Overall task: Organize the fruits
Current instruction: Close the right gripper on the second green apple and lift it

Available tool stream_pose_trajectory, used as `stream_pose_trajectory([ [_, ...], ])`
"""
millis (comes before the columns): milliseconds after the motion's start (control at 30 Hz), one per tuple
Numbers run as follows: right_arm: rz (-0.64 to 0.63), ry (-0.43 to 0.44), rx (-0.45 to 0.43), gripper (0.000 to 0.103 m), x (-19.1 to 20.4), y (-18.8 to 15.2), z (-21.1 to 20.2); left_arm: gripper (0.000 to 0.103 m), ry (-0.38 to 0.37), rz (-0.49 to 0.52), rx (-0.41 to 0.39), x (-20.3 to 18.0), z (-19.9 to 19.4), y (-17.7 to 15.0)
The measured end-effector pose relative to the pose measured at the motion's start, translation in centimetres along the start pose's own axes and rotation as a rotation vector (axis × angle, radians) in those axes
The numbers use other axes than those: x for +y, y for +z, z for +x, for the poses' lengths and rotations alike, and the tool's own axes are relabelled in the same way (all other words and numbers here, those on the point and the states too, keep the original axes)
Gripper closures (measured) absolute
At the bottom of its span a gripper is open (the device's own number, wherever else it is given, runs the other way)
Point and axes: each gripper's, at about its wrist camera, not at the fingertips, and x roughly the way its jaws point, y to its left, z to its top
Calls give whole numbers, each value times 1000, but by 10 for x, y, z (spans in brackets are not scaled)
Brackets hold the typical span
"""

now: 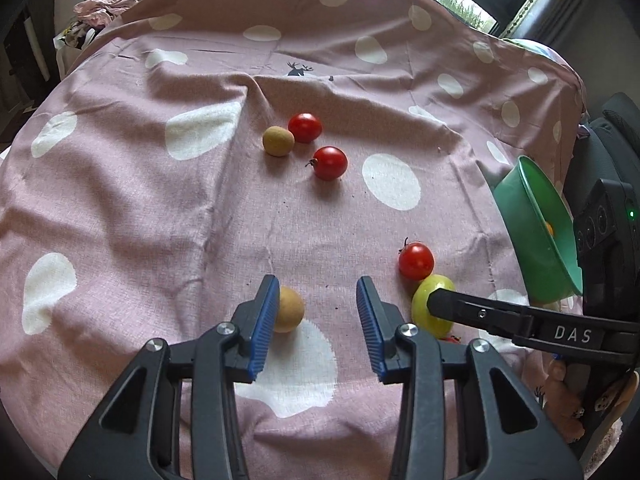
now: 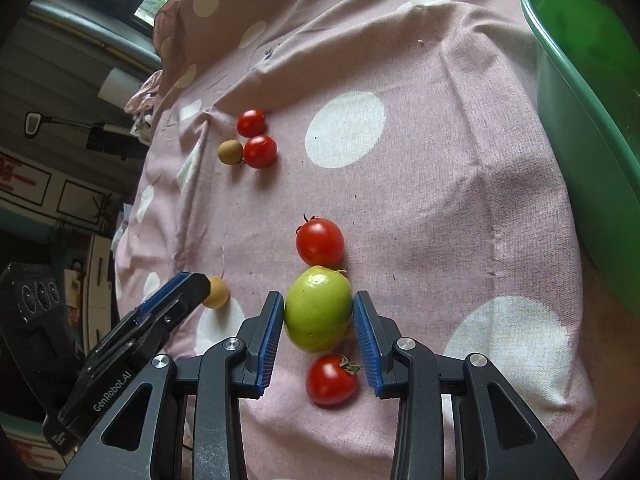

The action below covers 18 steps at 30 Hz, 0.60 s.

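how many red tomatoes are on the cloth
4: two far ones beside a brown fruit, one just beyond the green fruit, one between the right gripper's fingers.

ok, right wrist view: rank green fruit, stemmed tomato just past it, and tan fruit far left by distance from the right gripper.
1. green fruit, between the right gripper pads
2. stemmed tomato, just beyond it
3. tan fruit, far upper left beside two tomatoes
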Motion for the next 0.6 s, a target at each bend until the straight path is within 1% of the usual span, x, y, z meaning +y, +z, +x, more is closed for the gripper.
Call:
stream_pose_trajectory([
  [67,19,25,5,65,-5,1,0,56,8,21,1,-3,1,-1],
  [100,31,39,8,65,-8,1,0,56,5,23,1,-3,1,-1],
  [200,67,73,13,65,-16,2,0,55,-39,40,-3,-8,-1,-3],
  [267,66,62,5,65,-16,2,-2,55,-74,50,-3,-13,-1,-4],
  [367,67,60,1,65,-16,3,-2,54,-121,71,20,-23,3,-7],
  [500,77,67,2,65,-17,3,-2,54,-112,108,52,-36,15,-12],
  [600,77,67,2,65,-18,3,-3,54,-140,112,73,-42,21,-14],
])
